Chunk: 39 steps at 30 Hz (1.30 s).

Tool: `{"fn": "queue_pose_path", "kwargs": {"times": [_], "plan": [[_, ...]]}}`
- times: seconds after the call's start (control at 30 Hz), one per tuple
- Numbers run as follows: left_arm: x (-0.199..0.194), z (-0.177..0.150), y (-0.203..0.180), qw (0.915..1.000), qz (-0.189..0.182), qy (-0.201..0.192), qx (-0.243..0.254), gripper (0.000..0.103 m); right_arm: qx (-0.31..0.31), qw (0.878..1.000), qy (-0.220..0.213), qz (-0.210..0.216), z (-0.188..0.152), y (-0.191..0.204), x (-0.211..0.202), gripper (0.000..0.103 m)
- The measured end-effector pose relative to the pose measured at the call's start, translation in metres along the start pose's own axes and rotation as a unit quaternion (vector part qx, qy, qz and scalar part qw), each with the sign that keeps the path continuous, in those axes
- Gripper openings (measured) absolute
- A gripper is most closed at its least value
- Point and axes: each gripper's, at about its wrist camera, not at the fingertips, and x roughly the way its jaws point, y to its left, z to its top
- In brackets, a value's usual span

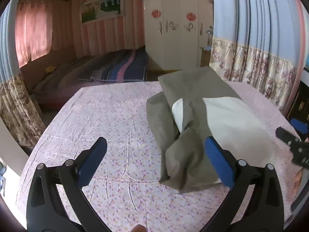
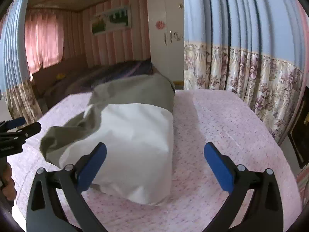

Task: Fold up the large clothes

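A large grey-green garment with a white lining [image 1: 195,116] lies folded lengthwise on the pink flowered bedspread [image 1: 108,116]. In the left wrist view my left gripper [image 1: 154,160] stands open above the spread, and the garment's near grey end lies just inside its right blue pad without being pinched. In the right wrist view the same garment [image 2: 135,135] shows its white lining up. My right gripper [image 2: 154,164] is open over the lining's near end, its pads clear of the cloth. The other gripper [image 2: 17,133] shows at the left edge.
A second bed with a dark striped cover [image 1: 108,69] stands beyond the spread. A white wardrobe [image 1: 173,29] is at the back. Blue and floral curtains [image 2: 251,58] hang along the right side. A dark cabinet [image 2: 301,131] stands at the far right.
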Motion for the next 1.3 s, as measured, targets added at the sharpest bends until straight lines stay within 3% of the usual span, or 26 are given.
{"fn": "queue_pose_path", "kwargs": {"times": [0.33, 0.5, 0.8, 1.3], "plan": [[-0.028, -0.022, -0.007, 0.9992, 0.036, -0.003, 0.019, 0.100, -0.007, 0.998, -0.004, -0.070, -0.017, 0.025, -0.033, 0.101], [-0.054, -0.021, -0.002, 0.9996, 0.027, -0.013, -0.001, 0.100, -0.002, 0.997, -0.014, -0.071, -0.015, 0.034, -0.058, 0.101], [-0.086, -0.012, -0.007, 0.9992, 0.022, -0.032, 0.006, 0.100, -0.002, 0.996, -0.043, -0.080, -0.001, 0.040, -0.100, 0.101], [-0.096, -0.005, -0.006, 0.9994, 0.022, -0.027, 0.005, 0.100, -0.005, 0.995, -0.044, -0.086, 0.008, 0.038, -0.117, 0.101]]}}
